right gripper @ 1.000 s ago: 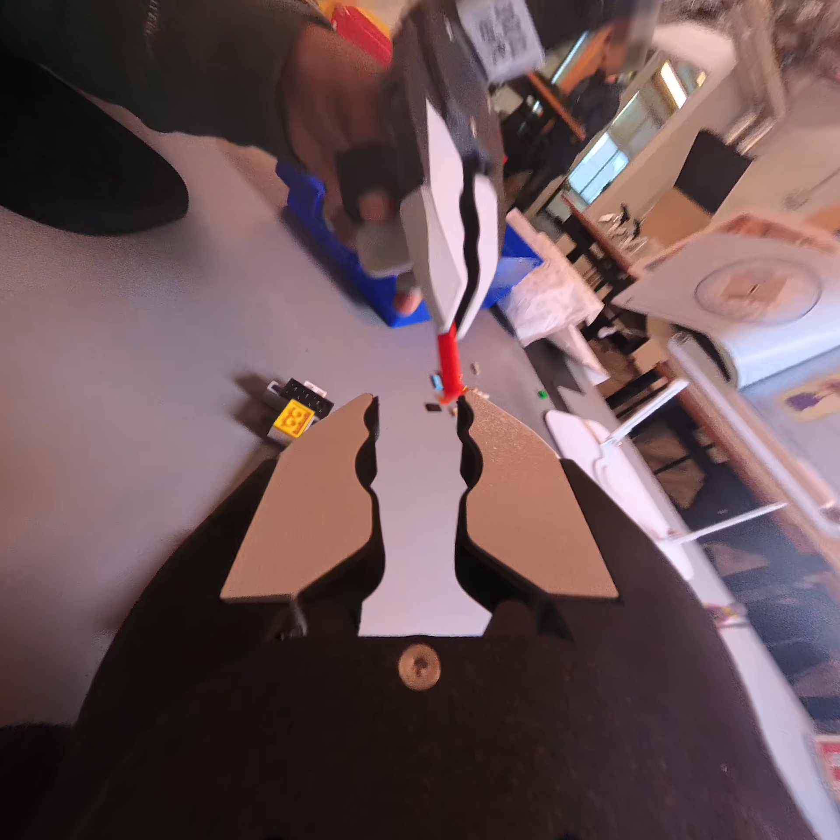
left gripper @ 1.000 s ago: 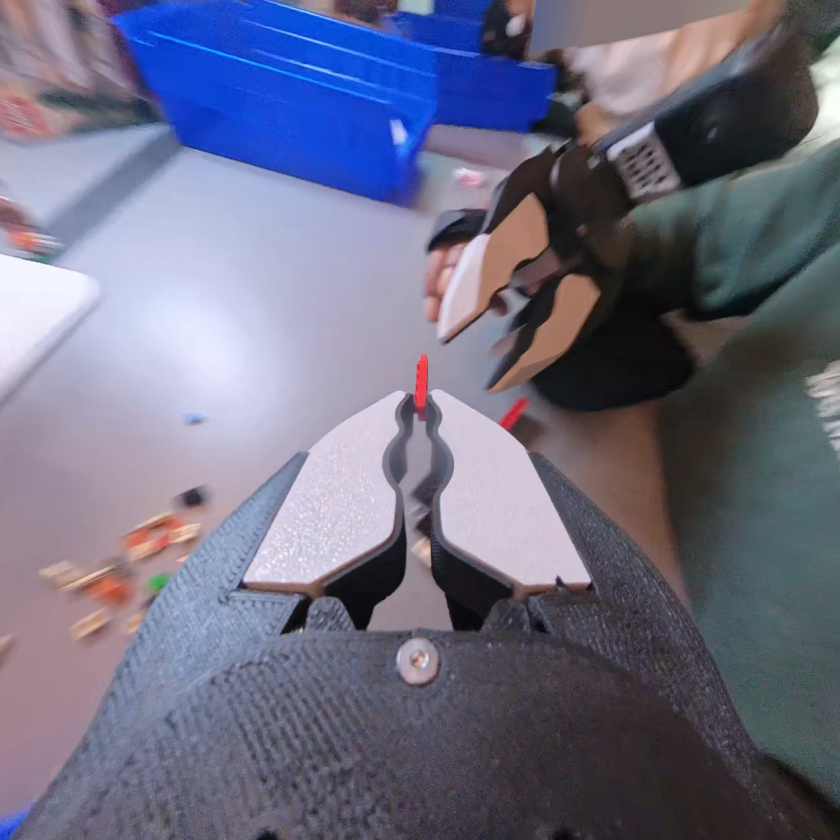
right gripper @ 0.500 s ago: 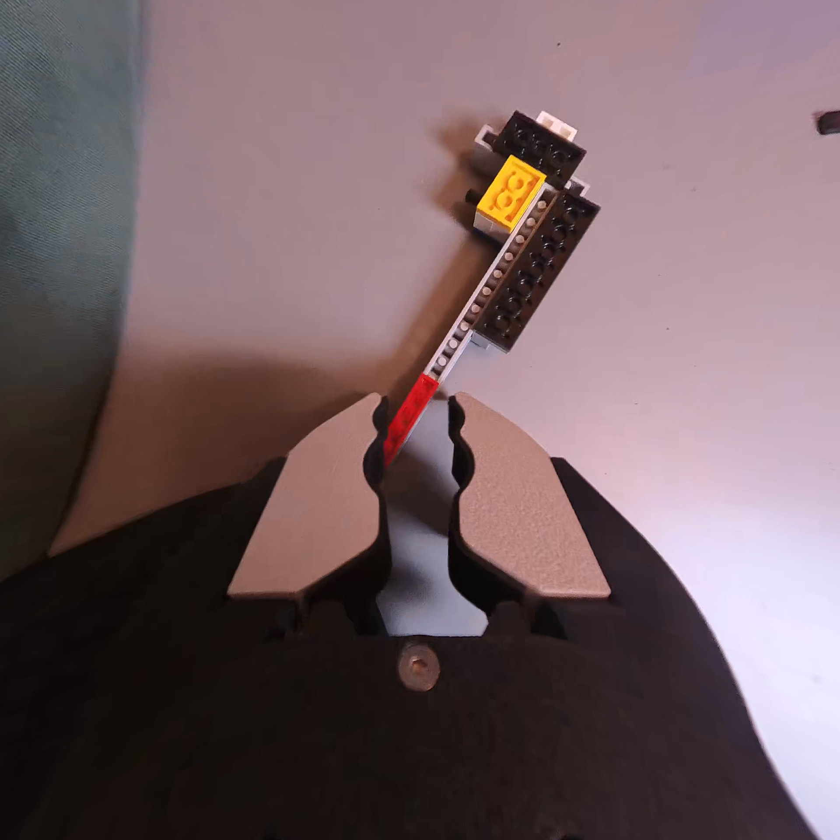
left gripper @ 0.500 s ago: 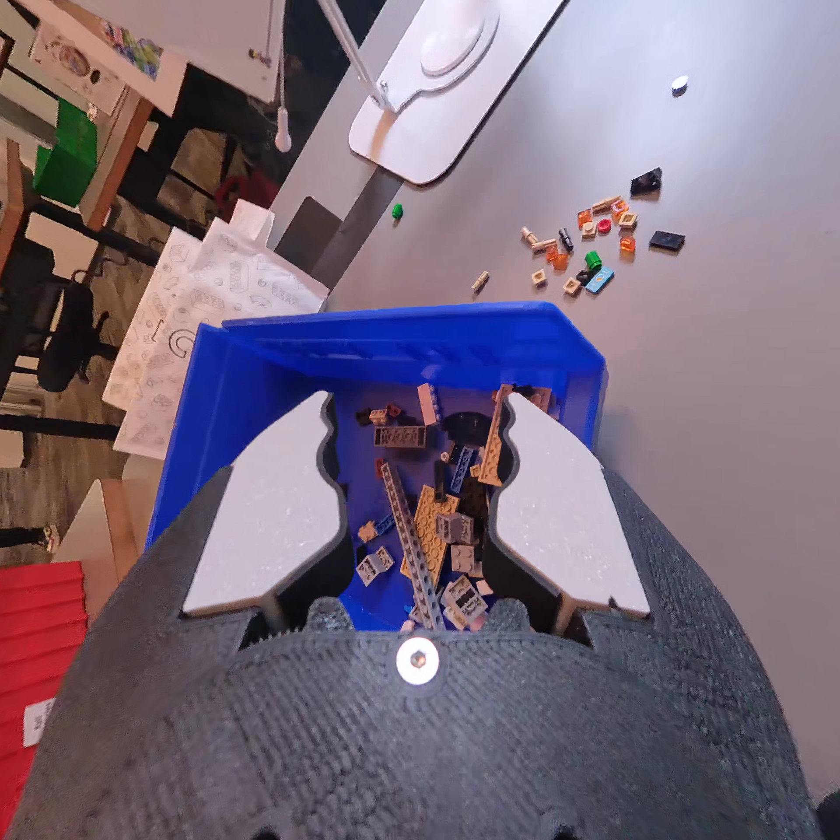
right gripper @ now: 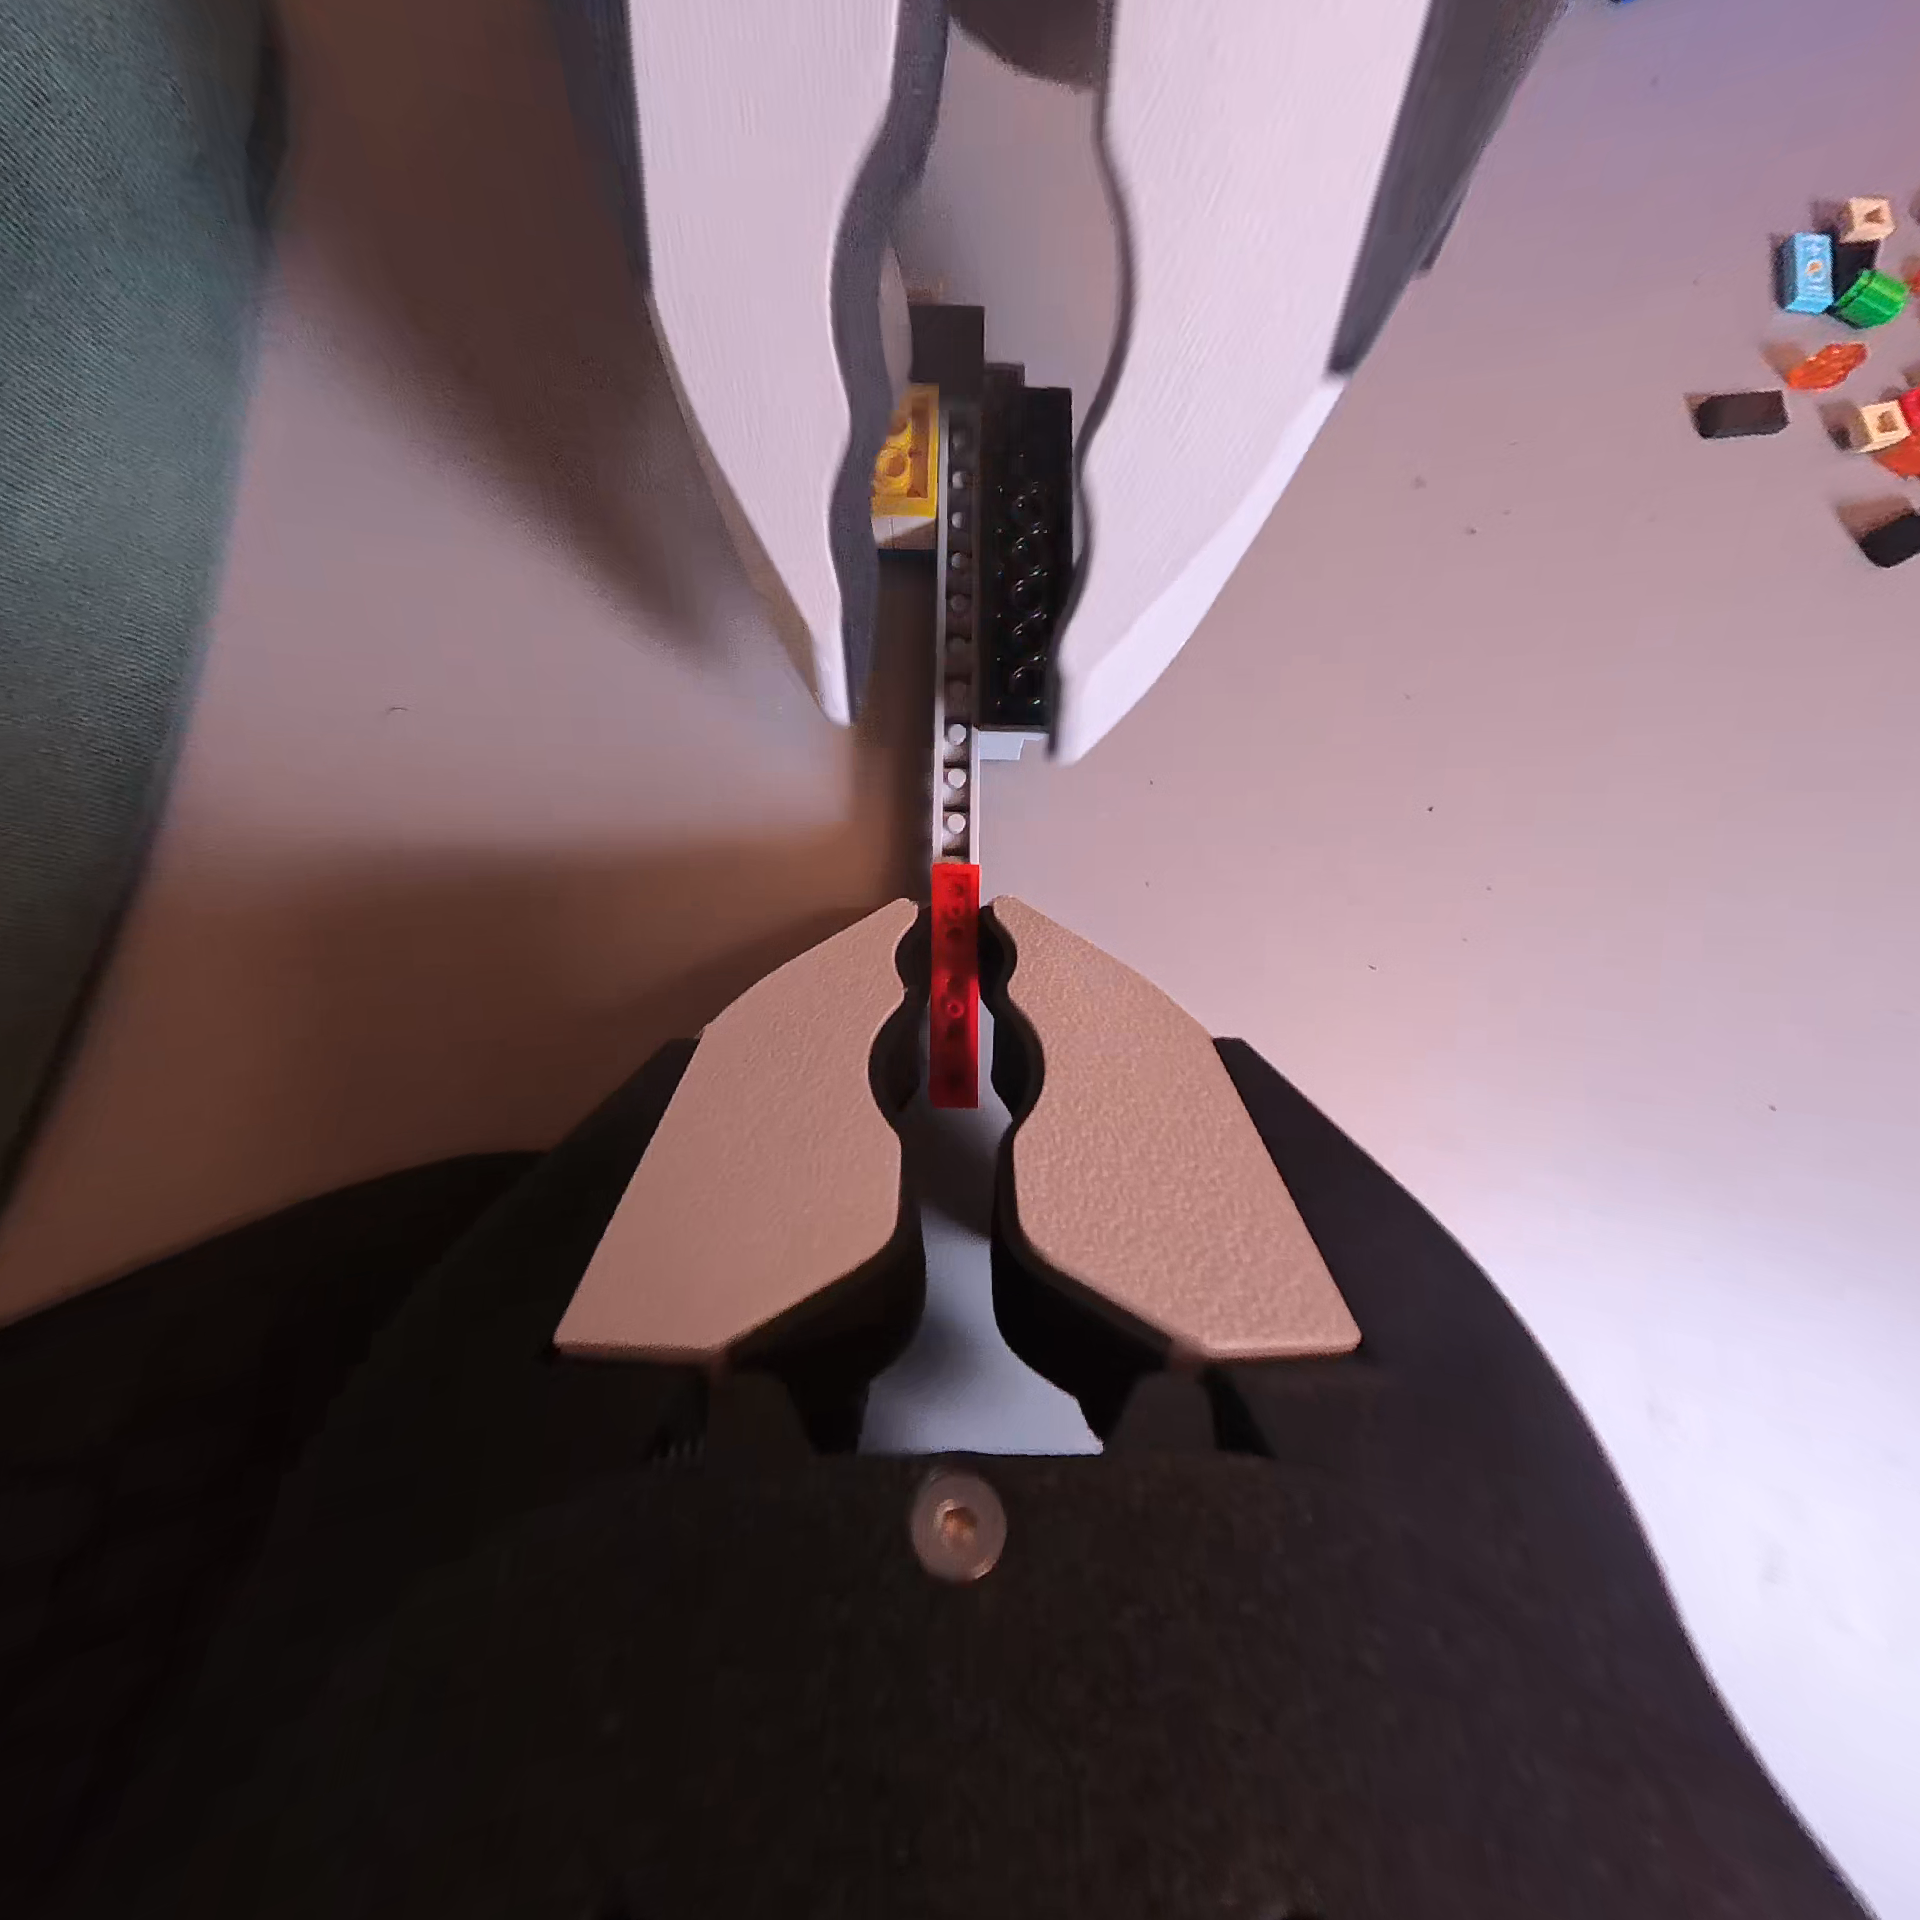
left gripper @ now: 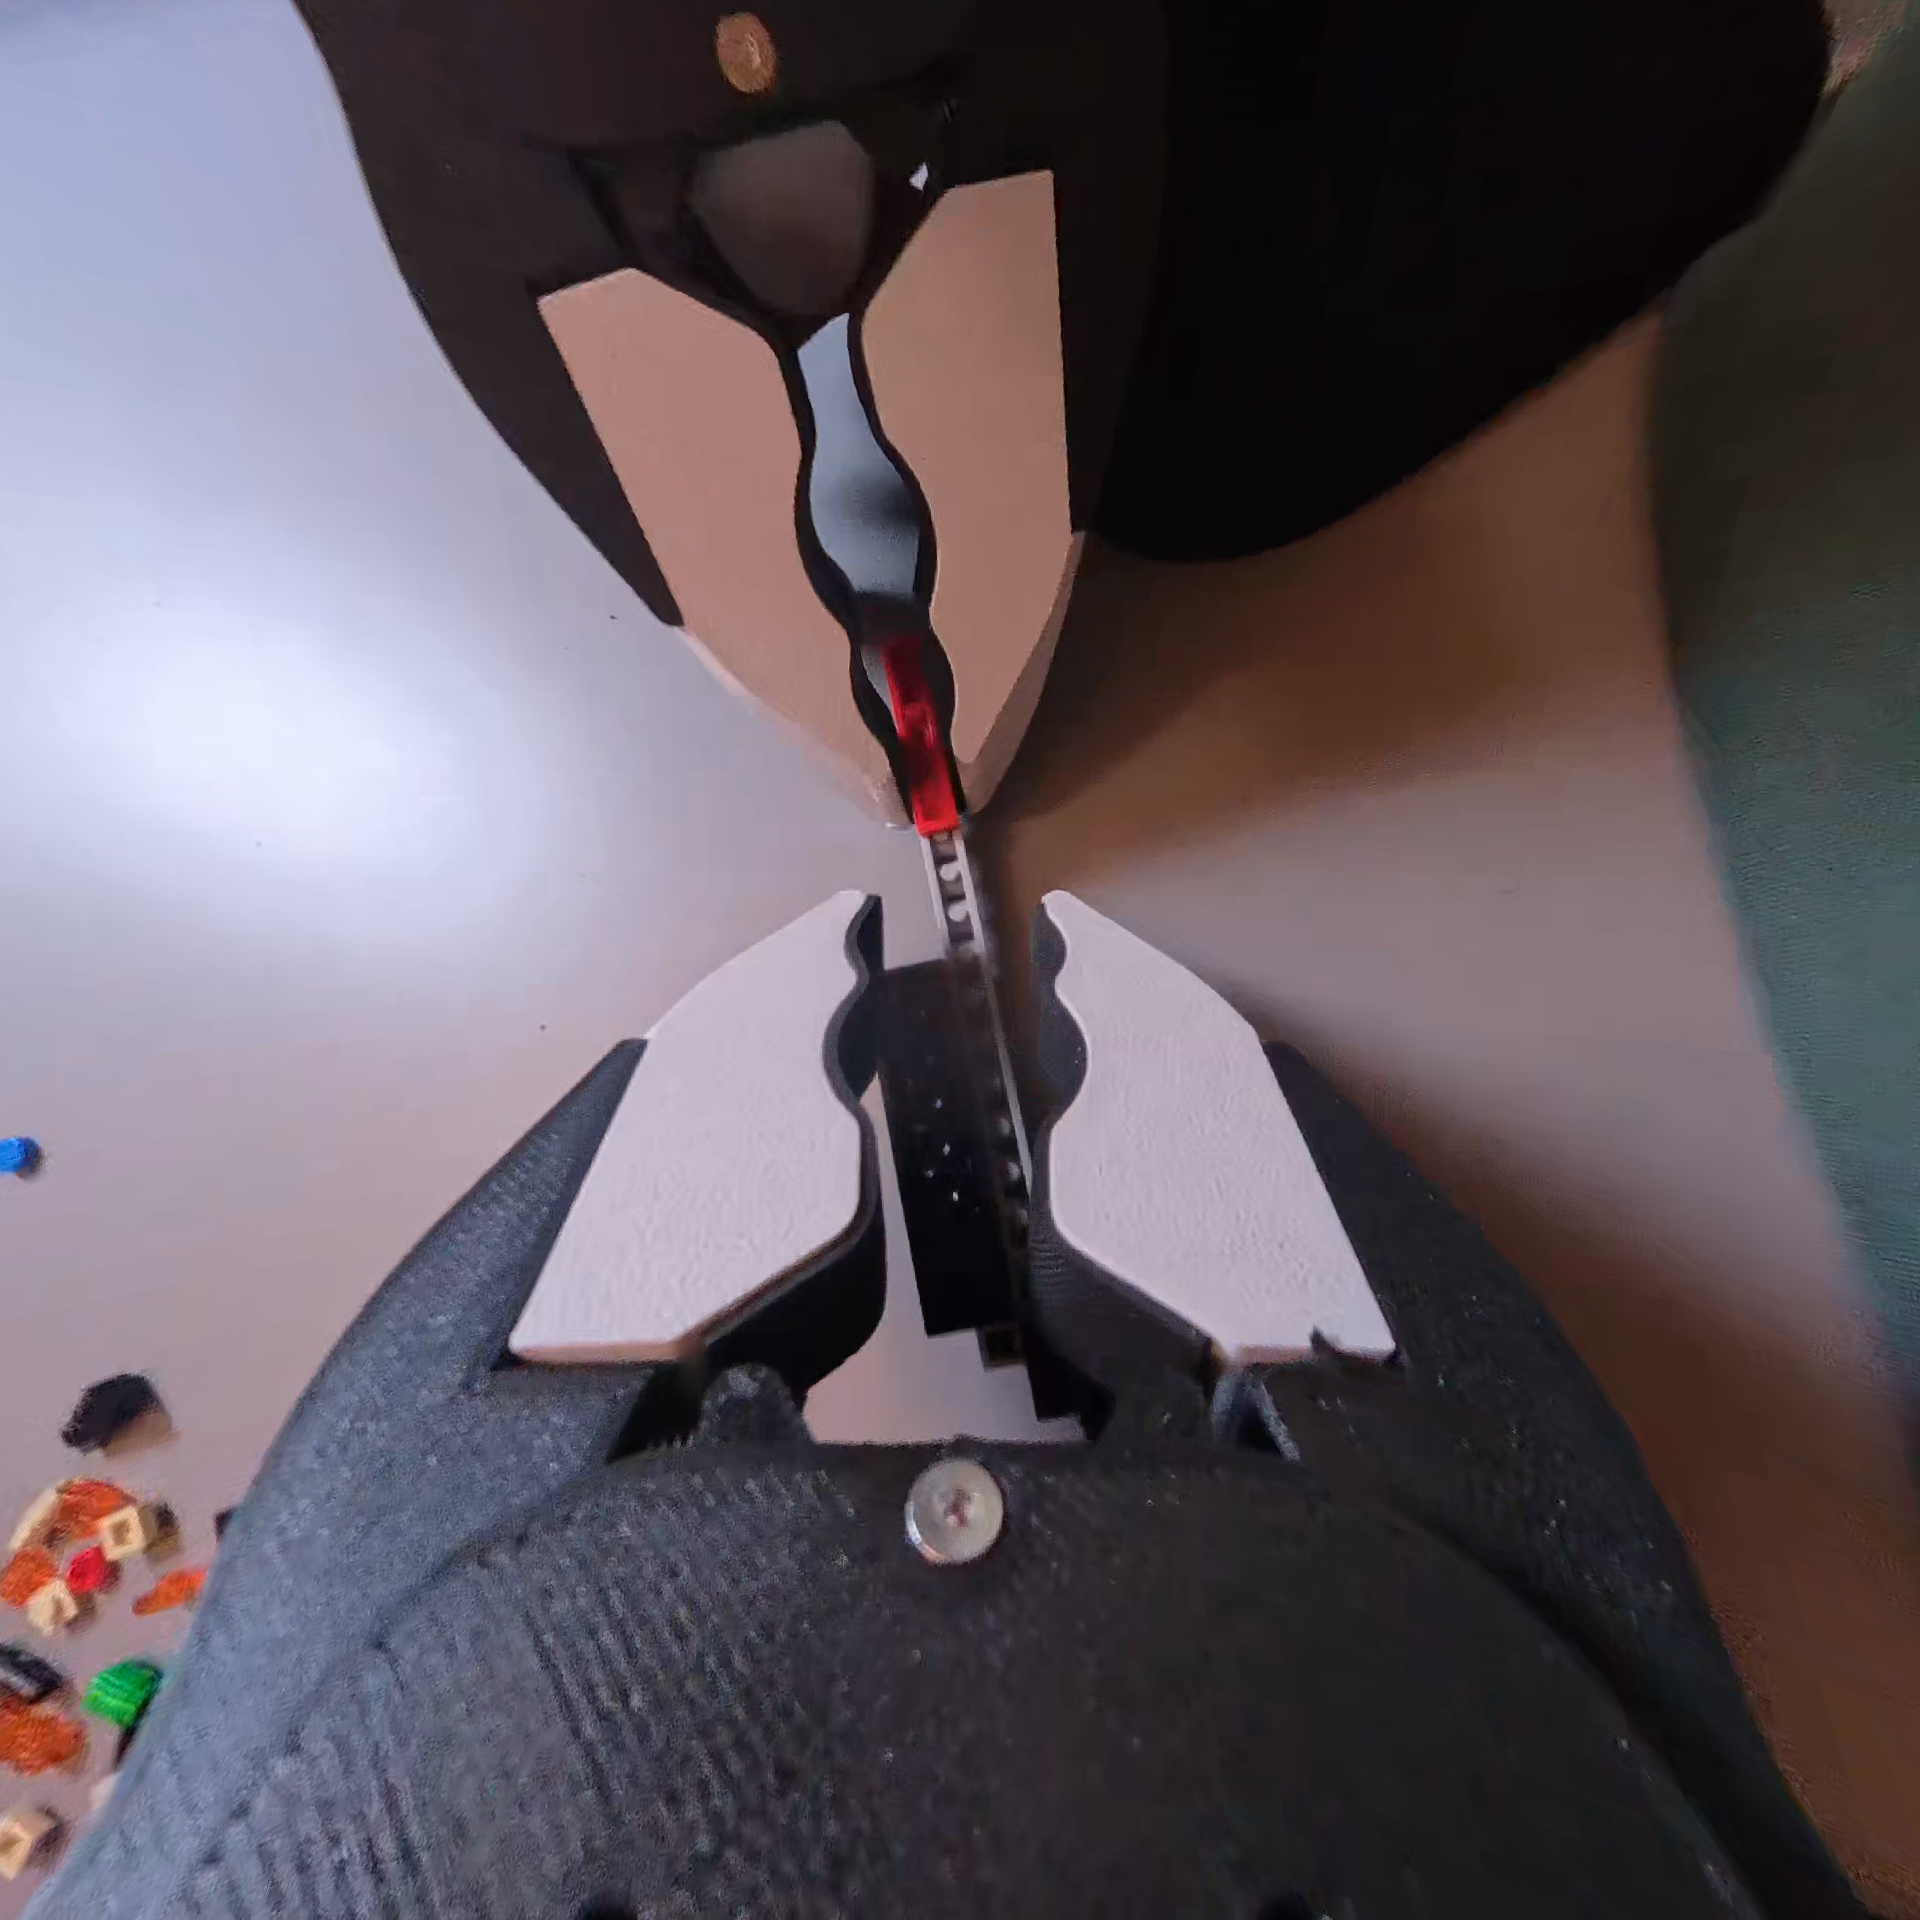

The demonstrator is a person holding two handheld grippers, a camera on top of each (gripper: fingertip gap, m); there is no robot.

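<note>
While my two grippers are facing each other tip to tip over the grey table [right gripper: 1558, 935], my right gripper [right gripper: 956, 914] is clenching a thin red strip [right gripper: 954, 987], both pads pressing its sides. That red strip is sitting on the near end of a long pale grey studded bar [right gripper: 956, 769], which is running straight away from me into a block build [right gripper: 1023, 551] of black bricks with a yellow brick [right gripper: 906, 457] on its left side.

My left gripper [left gripper: 956, 914] is straddling that build from the opposite end, its fingers [left gripper: 1164, 1122] standing partly apart with the black bricks [left gripper: 940, 1143] and the grey bar [left gripper: 961, 914] lying between them. I cannot tell whether its pads are pressing on the build or merely flanking it.

Off toward the table's edge, loose small pieces [right gripper: 1849, 343] in orange, green, blue, tan and black are lying scattered, well apart from both grippers. A green sleeve [right gripper: 104, 520] is showing along the other side.
</note>
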